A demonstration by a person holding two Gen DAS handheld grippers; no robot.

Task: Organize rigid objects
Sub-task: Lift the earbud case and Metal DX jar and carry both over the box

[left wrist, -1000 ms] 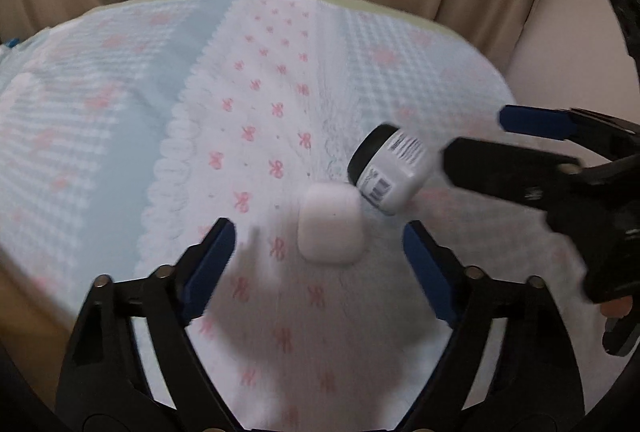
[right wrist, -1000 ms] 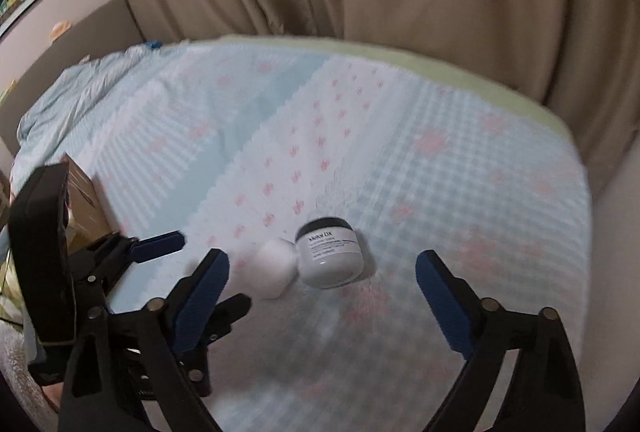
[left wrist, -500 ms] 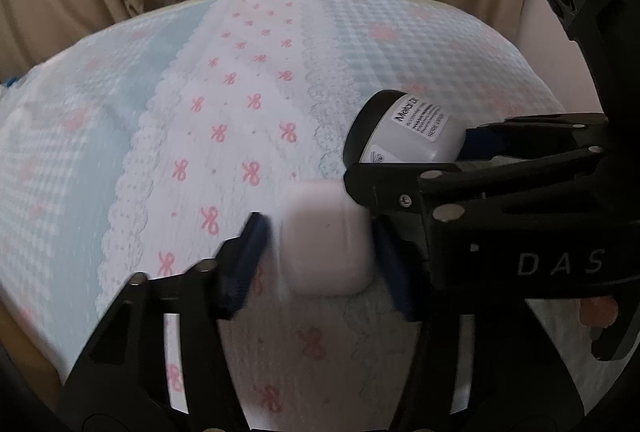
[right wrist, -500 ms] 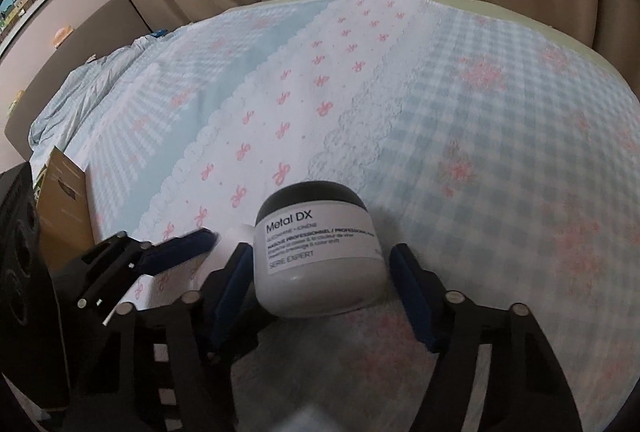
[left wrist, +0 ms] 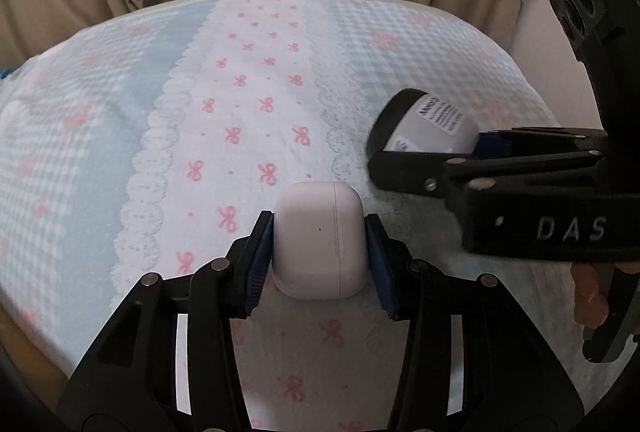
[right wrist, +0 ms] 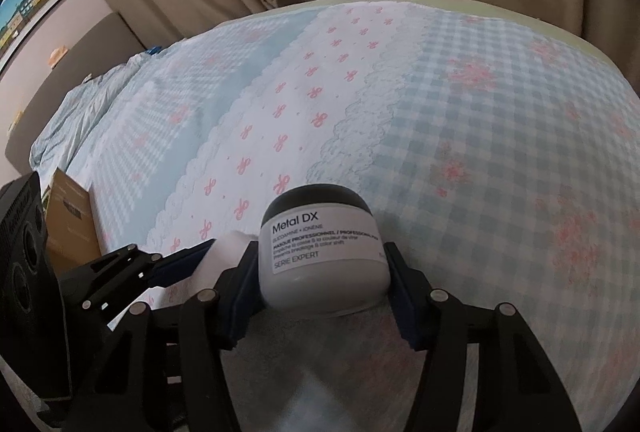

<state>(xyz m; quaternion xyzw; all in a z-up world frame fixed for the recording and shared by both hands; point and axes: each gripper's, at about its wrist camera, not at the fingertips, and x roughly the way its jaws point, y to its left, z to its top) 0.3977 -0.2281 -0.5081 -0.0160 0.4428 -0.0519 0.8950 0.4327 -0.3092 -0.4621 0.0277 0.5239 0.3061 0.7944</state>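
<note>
Left tool [left wrist: 320,250] clamped on white earbud case [left wrist: 320,240], right tool [right wrist: 320,282] on grey jar [right wrist: 322,252].

light: soft, dim, even | shadows: faint | edges: fisheye bending, dark vignette | blur: slight at periphery

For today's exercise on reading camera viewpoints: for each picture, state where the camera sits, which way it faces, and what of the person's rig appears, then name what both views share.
Left wrist: on the left gripper, facing forward over the bed toward curtains; its fingers clamp the white earbud case; the right gripper enters from the right.
Right wrist: on the right gripper, facing the same way; its fingers clamp the Metal DX jar; the left gripper shows lower left.
Shared: jar, case, bedspread, curtains.
</note>
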